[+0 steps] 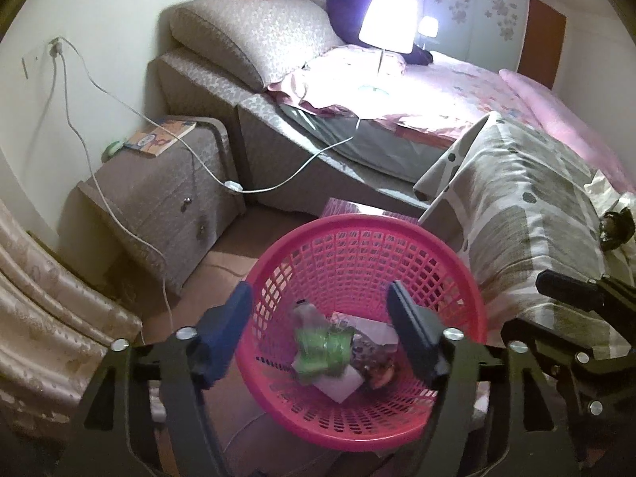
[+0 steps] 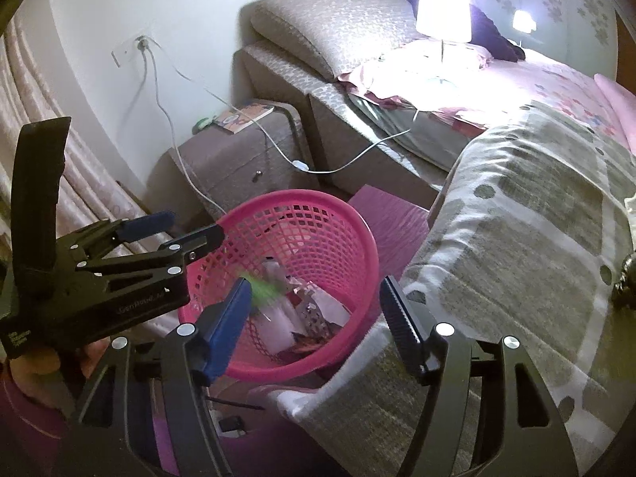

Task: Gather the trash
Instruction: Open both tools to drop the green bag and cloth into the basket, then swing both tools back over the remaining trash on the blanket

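Hovering over the round pink plastic lattice basket (image 1: 401, 246), we held both tools slack and empty. Our left gripper (image 1: 320, 334) stood wide above the basket's mouth, nothing between its blue-padded finger and its black ribbed one. Our right gripper (image 2: 314, 324) was likewise spread, straddling the basket's near rim beside the bed.

Inside the basket, a crumpled green plastic wrapper (image 1: 324, 351) appeared blurred, probably still falling, just above the white paper scraps (image 1: 340, 387) and darker foil-like packets on the basket's floor.

What could go wrong from here, we judged: the basket is light, tapered and thin-walled, so a finger catching its rim on withdrawal could tip it and spill the litter. The soft grey-and-white patterned quilt (image 2: 516, 238) drooped right against the basket's bed side; snagging it could drag fabric into the mouth. The white lamp cable (image 1: 131, 234) trailed across the floor beyond the basket, a hazard if we swung wide.
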The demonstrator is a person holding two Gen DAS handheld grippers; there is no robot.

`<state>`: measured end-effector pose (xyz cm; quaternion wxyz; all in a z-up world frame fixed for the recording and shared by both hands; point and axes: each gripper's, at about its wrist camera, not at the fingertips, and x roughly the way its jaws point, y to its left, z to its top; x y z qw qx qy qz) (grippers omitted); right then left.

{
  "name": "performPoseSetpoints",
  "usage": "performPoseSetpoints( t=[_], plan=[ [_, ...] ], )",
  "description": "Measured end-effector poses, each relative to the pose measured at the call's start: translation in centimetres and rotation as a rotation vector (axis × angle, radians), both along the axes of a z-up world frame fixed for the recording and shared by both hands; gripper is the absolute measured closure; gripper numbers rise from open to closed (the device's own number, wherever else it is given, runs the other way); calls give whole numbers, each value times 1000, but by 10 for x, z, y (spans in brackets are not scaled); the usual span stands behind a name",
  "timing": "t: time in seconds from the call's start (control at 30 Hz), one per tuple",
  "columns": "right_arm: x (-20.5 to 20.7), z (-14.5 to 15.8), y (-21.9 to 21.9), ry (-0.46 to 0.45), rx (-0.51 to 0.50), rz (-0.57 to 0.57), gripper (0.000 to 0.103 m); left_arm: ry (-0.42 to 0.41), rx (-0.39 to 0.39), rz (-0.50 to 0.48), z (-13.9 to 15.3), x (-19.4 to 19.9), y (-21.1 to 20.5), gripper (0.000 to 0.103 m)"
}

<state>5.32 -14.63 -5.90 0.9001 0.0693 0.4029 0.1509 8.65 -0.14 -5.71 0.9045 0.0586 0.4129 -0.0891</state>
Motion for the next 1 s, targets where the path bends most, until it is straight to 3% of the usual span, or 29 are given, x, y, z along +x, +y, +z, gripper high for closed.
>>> performPoseSetpoints(
  t=[0.43,1.0],
  plan=[
    [-35,10,-42,-55,2,-122,32,-23,0,-61,1,-9,-16,27],
    [-103,13,-149,-92,-6,-409,27,-52,40,-295,6,-43,-87,24]
  ],
)
